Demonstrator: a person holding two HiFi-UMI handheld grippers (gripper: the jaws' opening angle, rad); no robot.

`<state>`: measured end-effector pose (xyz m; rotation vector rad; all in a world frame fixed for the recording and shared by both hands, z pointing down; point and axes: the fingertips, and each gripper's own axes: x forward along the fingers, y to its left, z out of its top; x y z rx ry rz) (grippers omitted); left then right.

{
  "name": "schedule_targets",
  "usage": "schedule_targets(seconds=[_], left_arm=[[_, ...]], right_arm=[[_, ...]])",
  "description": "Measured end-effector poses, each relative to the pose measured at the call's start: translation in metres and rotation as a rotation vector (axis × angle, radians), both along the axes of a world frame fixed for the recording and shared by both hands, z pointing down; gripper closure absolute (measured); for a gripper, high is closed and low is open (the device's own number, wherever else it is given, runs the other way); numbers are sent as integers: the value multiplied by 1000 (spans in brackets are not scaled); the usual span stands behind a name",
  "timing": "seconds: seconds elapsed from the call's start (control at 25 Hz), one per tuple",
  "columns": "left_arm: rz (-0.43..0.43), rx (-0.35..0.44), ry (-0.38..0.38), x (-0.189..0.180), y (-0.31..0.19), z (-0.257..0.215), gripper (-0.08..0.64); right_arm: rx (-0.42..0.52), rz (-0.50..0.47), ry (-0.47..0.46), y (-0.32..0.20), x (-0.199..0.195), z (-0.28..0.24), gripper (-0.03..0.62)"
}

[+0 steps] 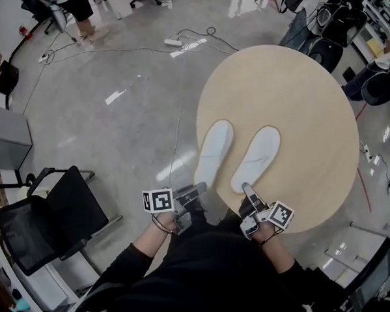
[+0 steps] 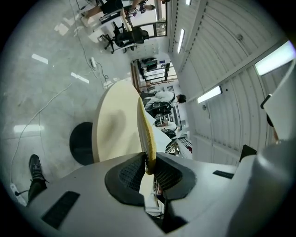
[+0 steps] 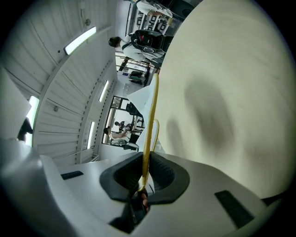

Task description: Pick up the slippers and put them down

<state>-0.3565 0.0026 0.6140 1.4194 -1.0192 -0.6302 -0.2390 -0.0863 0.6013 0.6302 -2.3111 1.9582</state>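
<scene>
Currently I have both slippers picked up: my left gripper (image 1: 195,192) is clamped on the heel edge of the left slipper (image 1: 214,151), and my right gripper (image 1: 248,192) on the heel edge of the right slipper (image 1: 257,158). Both hang over the round table (image 1: 296,88), side by side. I judge the pick-up done and the putting down left. I count two slippers, two grippers and one table.

Round tan table (image 1: 308,74) at upper R of head view, on dark pedestal base (image 2: 82,143) per left gripper view. Black mesh chair (image 1: 58,218) at L, well apart from table. Grey cabinet (image 1: 5,137) at L edge. White power strip (image 1: 173,42) w/ thin cables (image 1: 179,120) across glossy grey floor (image 1: 116,136). Dark bags (image 1: 341,17), poss. backpacks, beyond table at top R. Ceiling strip lights (image 3: 79,40) in right gripper view.
</scene>
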Motion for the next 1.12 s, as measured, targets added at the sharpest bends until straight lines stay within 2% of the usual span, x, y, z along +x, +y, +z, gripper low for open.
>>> schedule_targets(seconds=[0.2, 0.4, 0.56, 0.76, 0.88, 1.12], left_arm=[[78, -45, -17, -7, -14, 18, 506], [126, -62, -45, -1, -41, 14, 506], [136, -114, -52, 6, -55, 12, 506], [158, -178, -103, 5, -67, 32, 506], [189, -214, -96, -4, -64, 44, 506], [330, -280, -94, -23, -63, 65, 506]], right_arm=[[-17, 38, 55, -8, 2, 7, 550], [-93, 109, 16, -22, -1, 12, 551], [-160, 95, 15, -29, -9, 25, 549], [-223, 88, -7, -26, -14, 50, 549], [-274, 145, 7, -15, -14, 68, 549], [-294, 306, 32, -1, -15, 85, 549]])
